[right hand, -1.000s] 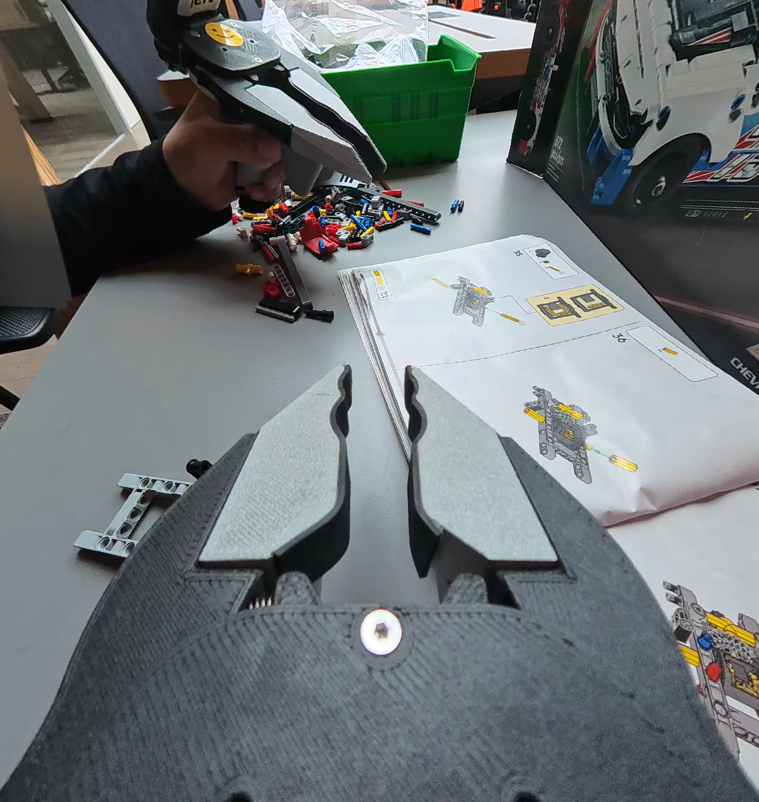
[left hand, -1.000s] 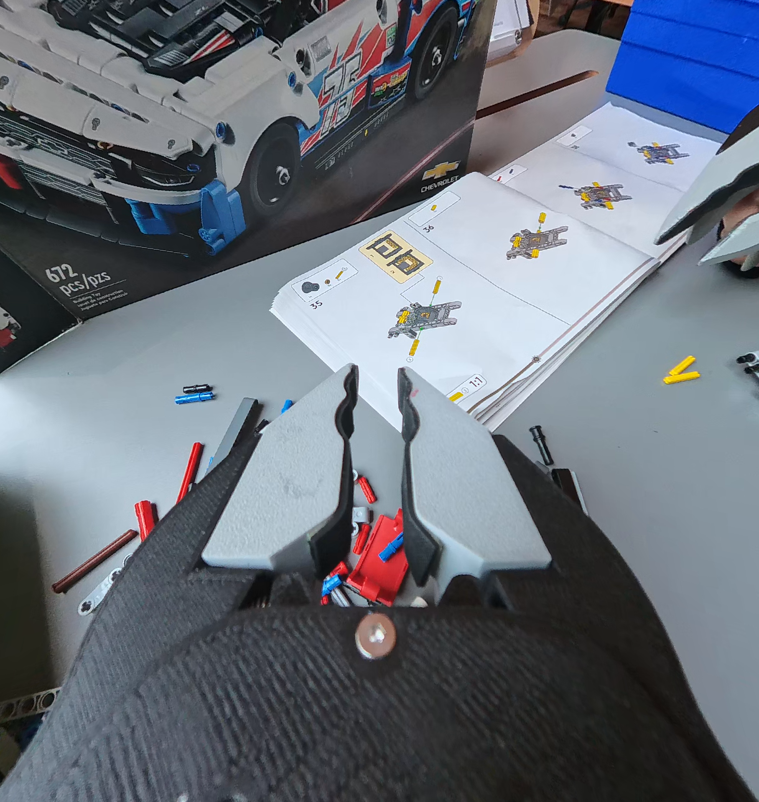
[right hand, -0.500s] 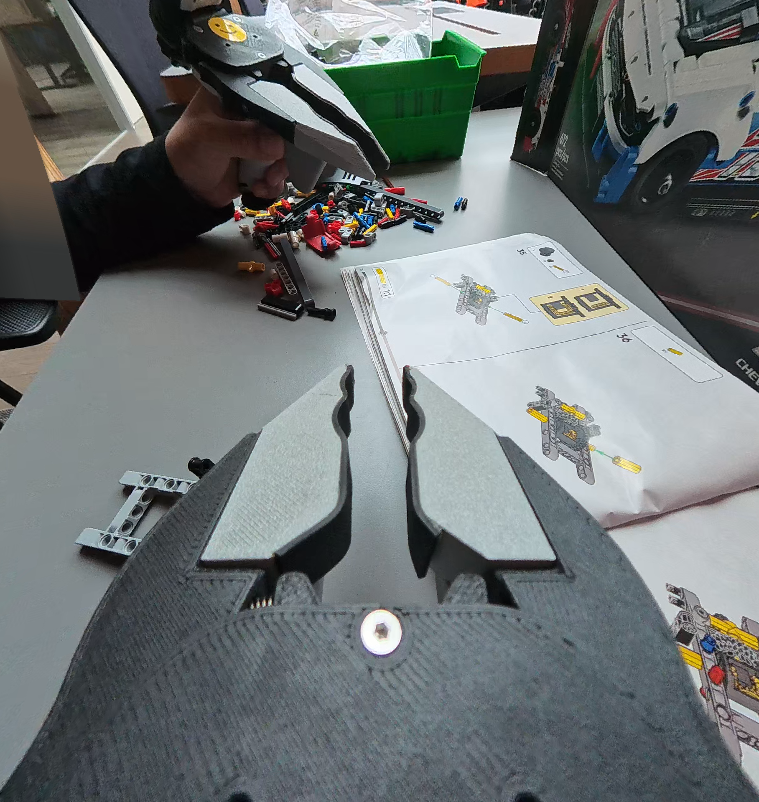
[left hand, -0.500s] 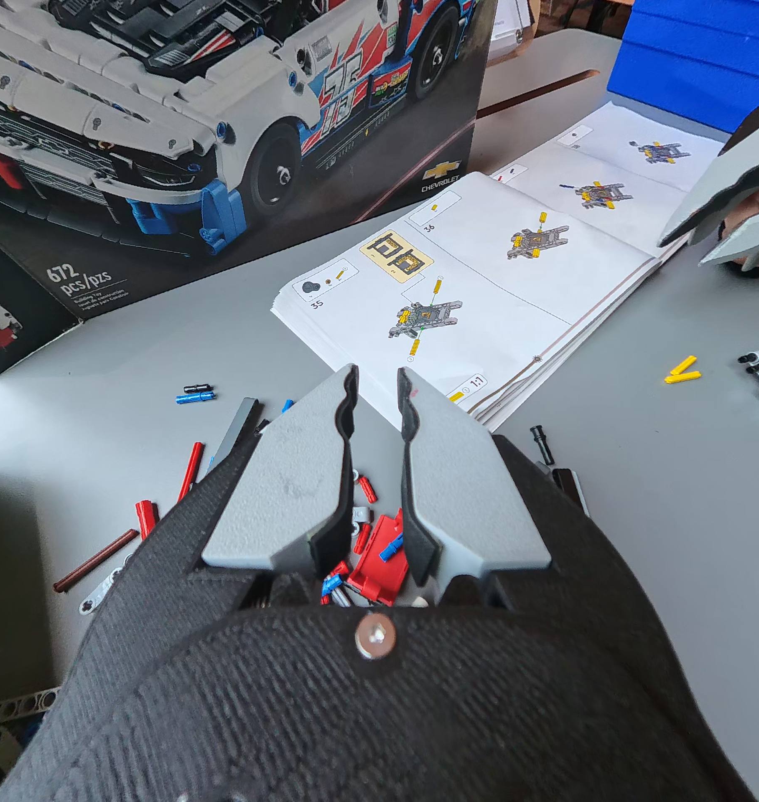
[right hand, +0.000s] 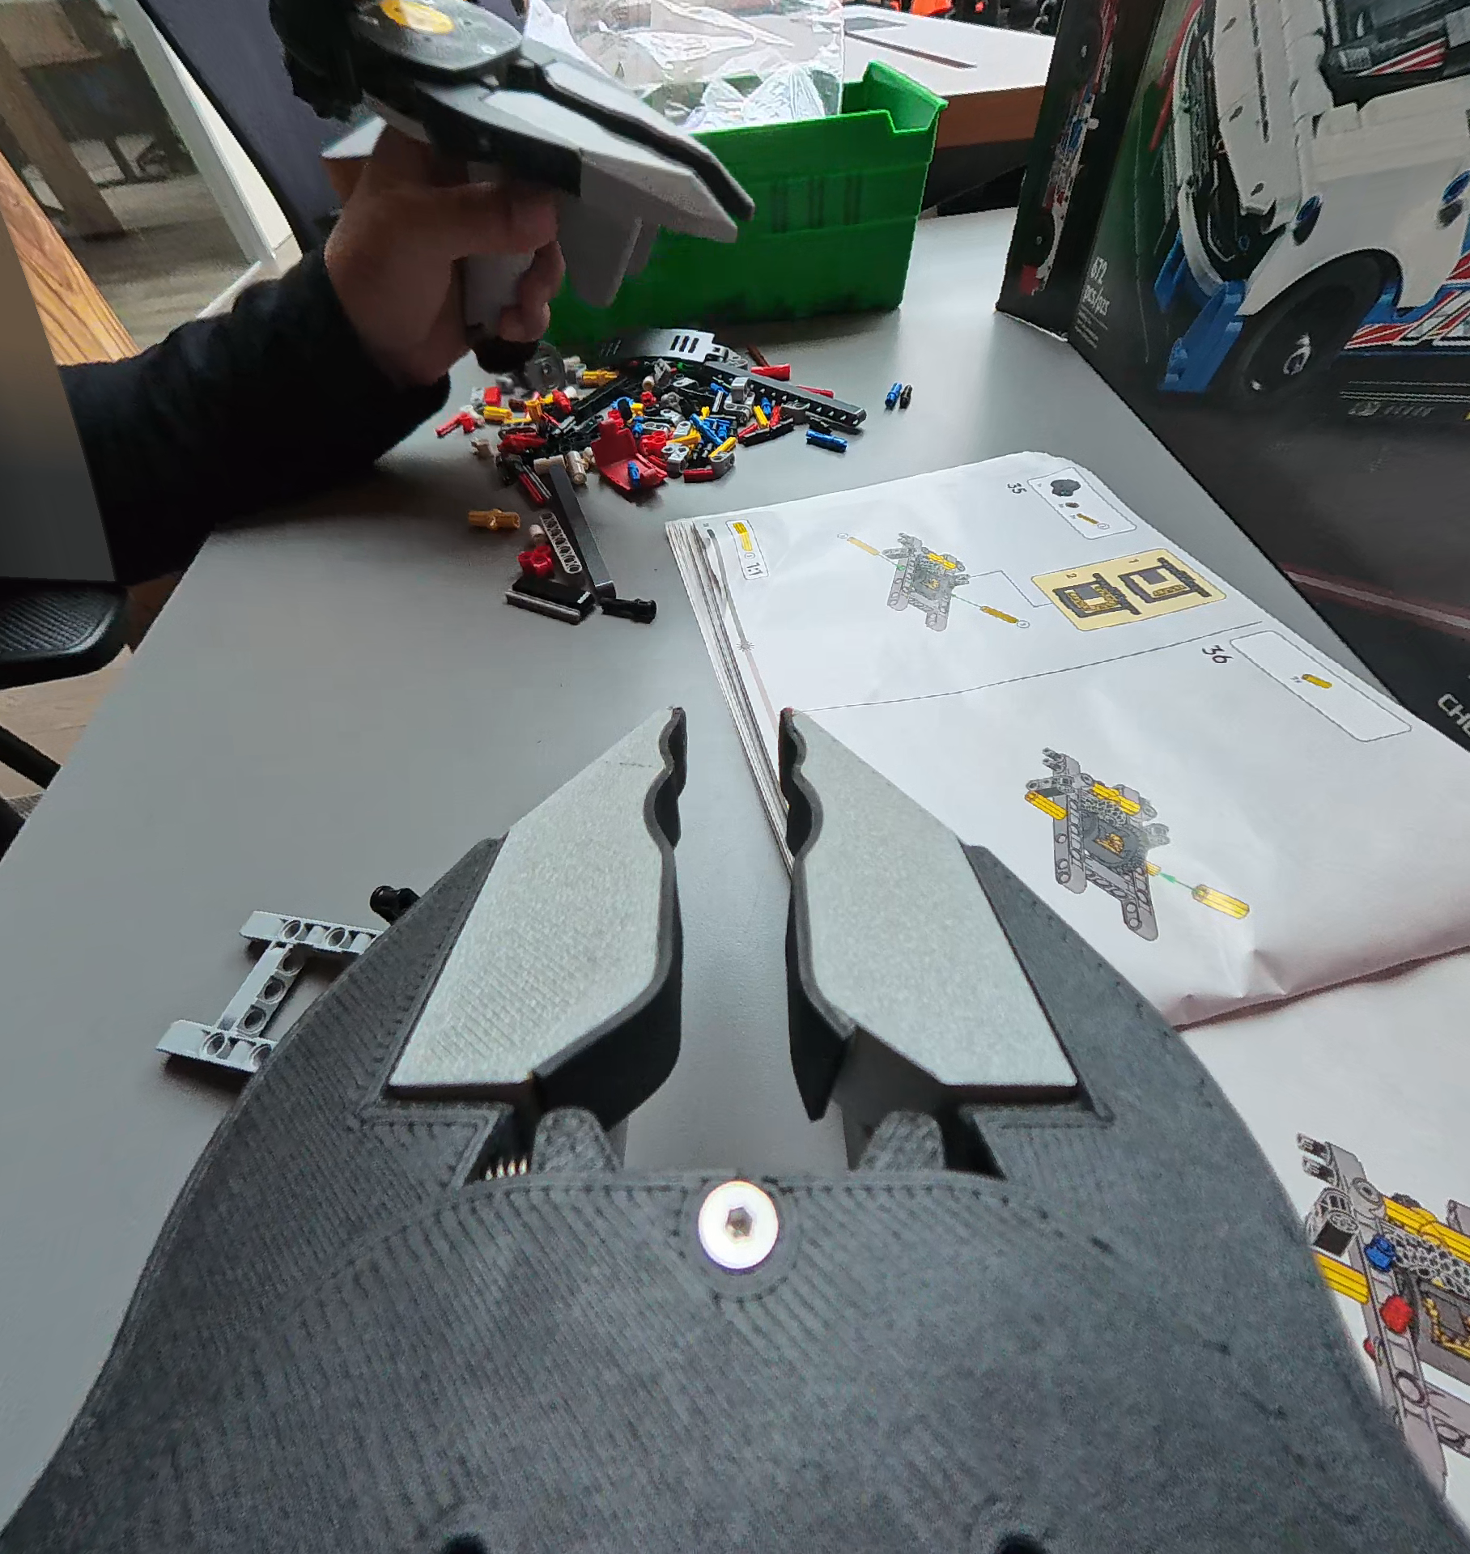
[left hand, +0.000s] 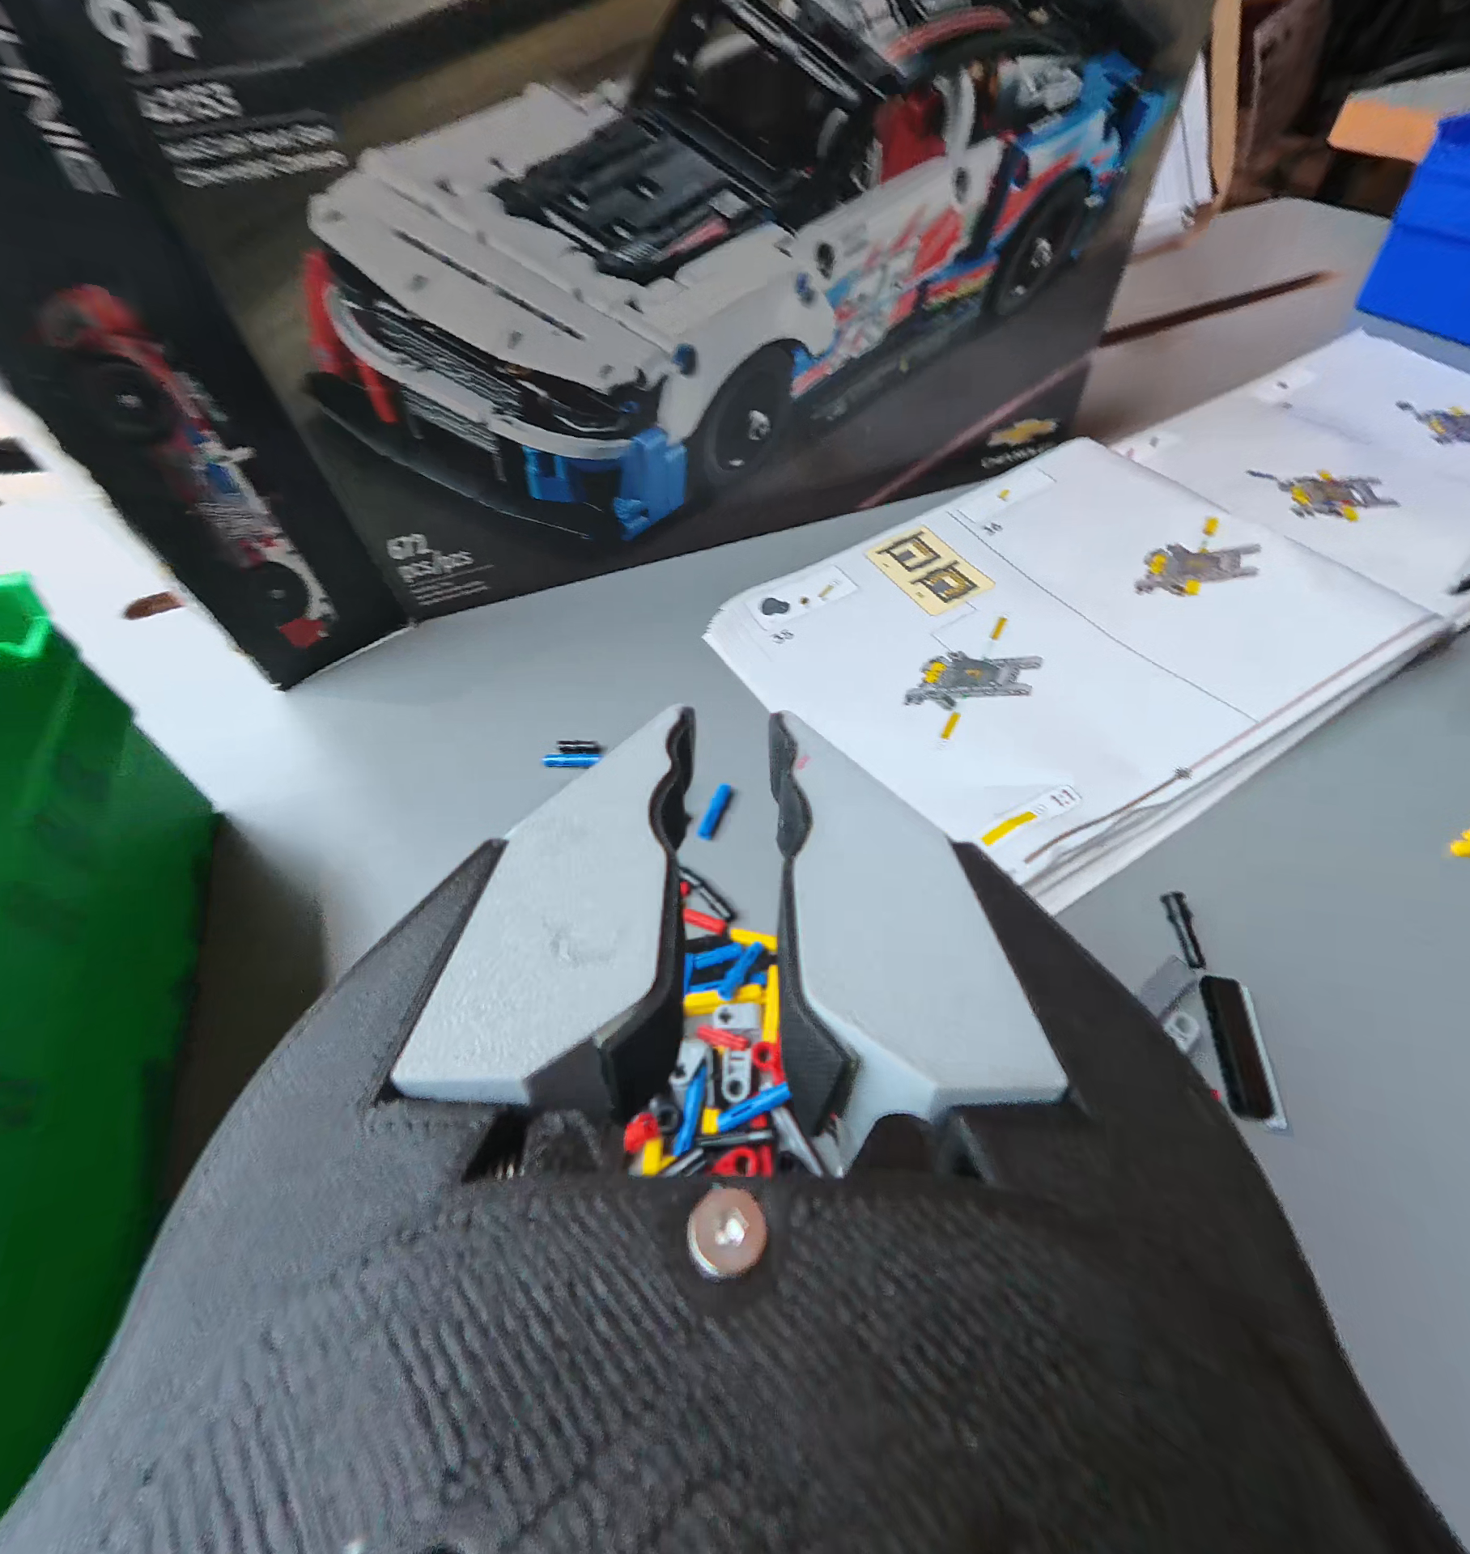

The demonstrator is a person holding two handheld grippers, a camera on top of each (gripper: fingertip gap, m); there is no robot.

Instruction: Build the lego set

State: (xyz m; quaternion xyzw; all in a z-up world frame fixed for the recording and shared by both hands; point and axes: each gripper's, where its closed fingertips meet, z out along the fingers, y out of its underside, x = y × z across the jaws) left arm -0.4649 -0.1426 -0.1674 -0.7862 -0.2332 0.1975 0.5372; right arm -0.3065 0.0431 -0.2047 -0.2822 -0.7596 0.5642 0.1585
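My left claw (left hand: 730, 757) hovers over the parts pile (right hand: 647, 420), spread, empty; right claw (right hand: 730, 757) spread too, idle by the manual (right hand: 1051, 715) — grey frame (right hand: 269, 984) lies on the surface beside it; step looks like part-picking — next I'd drop and pinch one pin.

Matt grey table (right hand: 362, 715), glossy cardboard box (left hand: 479, 353)

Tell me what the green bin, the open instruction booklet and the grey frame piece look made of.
Green bin: likely moulded plastic, with a glossy ribbed wall. Open instruction booklet: matte white paper, its stacked page edges showing. Grey frame piece: probably hard plastic with a smooth, dull finish and rows of round holes.
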